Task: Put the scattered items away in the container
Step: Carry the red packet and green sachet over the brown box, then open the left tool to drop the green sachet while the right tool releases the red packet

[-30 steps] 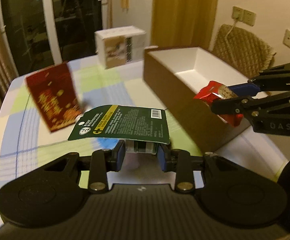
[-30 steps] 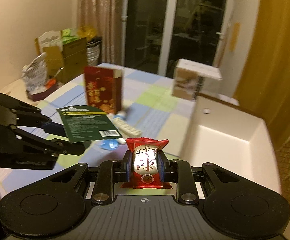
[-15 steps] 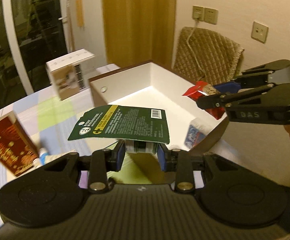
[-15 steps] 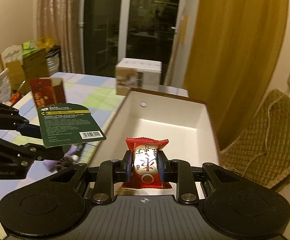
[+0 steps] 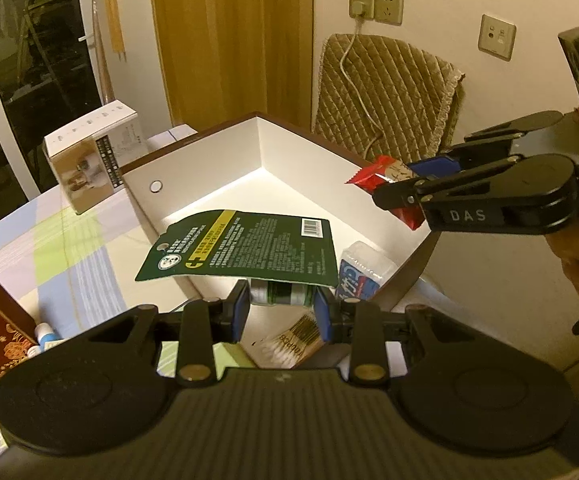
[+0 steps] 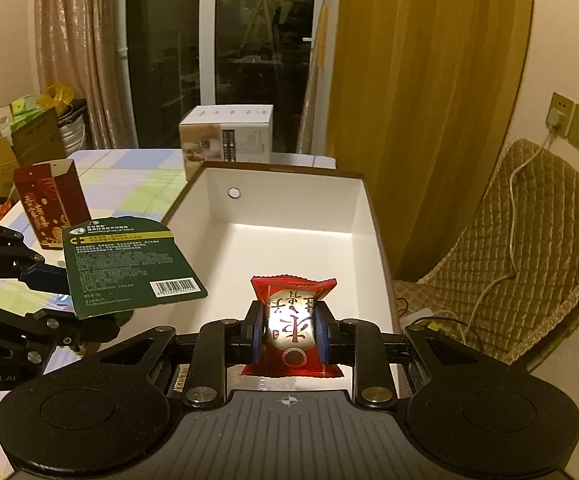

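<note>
My left gripper is shut on a small tin on a green backing card, held over the near end of the white-lined brown box. My right gripper is shut on a red snack packet, above the same box. In the left wrist view the right gripper comes in from the right with the red packet. From the right wrist, the left gripper and its green card sit at the left. A blue-and-white pack and a cotton-swab pack lie inside the box.
A white carton stands on the checked tablecloth behind the box. A dark red carton stands at the left, a small tube beside it. A quilted chair and wall sockets are at the right.
Both grippers swung together from over the tablecloth to above the box, each keeping its item. The red carton and the white carton slid leftward in both views.
</note>
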